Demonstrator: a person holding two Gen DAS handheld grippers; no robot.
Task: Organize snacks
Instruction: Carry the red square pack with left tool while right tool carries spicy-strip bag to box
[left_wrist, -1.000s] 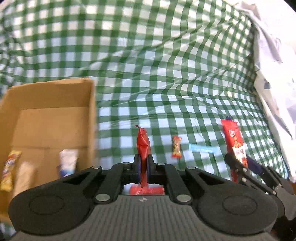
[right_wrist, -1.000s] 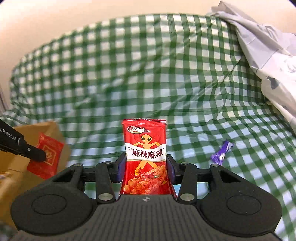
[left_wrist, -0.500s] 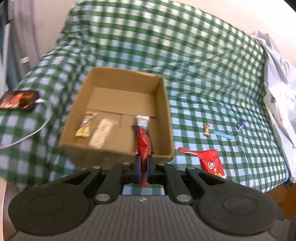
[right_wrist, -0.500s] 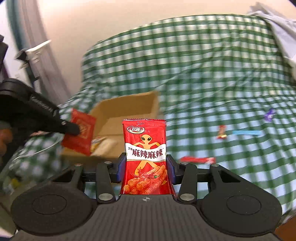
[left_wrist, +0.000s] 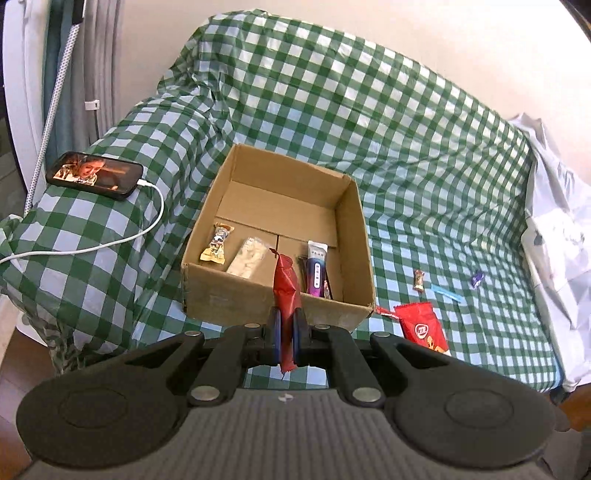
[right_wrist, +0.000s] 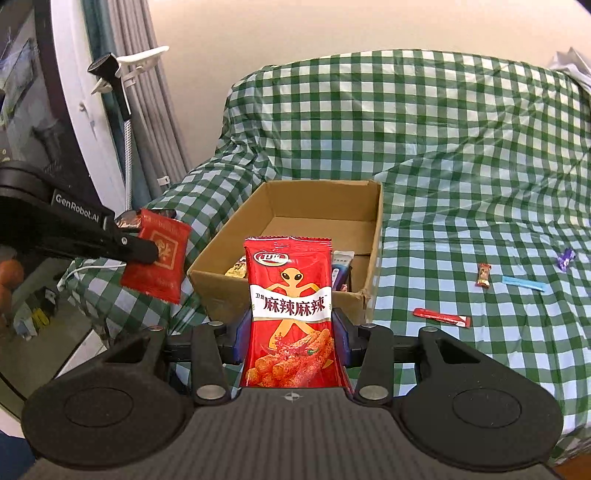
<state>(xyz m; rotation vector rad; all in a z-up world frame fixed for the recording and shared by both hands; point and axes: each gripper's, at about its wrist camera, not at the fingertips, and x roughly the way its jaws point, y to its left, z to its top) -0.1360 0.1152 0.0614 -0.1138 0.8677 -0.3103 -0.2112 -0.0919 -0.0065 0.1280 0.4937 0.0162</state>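
- An open brown cardboard box (left_wrist: 354, 236) is seen on a sofa draped in green-and-white checked cloth (left_wrist: 406, 122), serving as the collecting place for the snacks.
- A flat red foil sachet (left_wrist: 286, 291) is held edge-on, clamped between the closed jaws of the left gripper (left_wrist: 286, 332), in front of the box's near wall and not yet over the opening.
- A larger red snack bag printed with an orange alien figure (right_wrist: 290, 306) is gripped across its width by the right gripper (right_wrist: 291, 341), likewise short of the box.
- The carrying step is judged to be in hand: both packets are lifted and none is yet released.
- The next move is judged to call for each packet to be brought over the open top, clear of the near wall, before the jaws are parted.
- Inside the box, at least three wrapped items are counted from the left wrist view: a yellow-and-brown bar (left_wrist: 218, 245), a pale clear-wrapped piece (left_wrist: 246, 256) and a white-and-purple tube-shaped packet (left_wrist: 316, 267); a small item beside the tube is too hidden to name.
- On the cloth to the right of the box, five loose items are counted: a red bag with a round logo (left_wrist: 423, 326), a thin red stick pack (right_wrist: 441, 317), a small brown candy (right_wrist: 483, 275), a light blue strip (right_wrist: 522, 283) and a purple wrapped sweet (right_wrist: 566, 258).
- One smartphone with a lit screen (left_wrist: 94, 175) is noted on the sofa arm, with a white cable plugged in (left_wrist: 110, 242).
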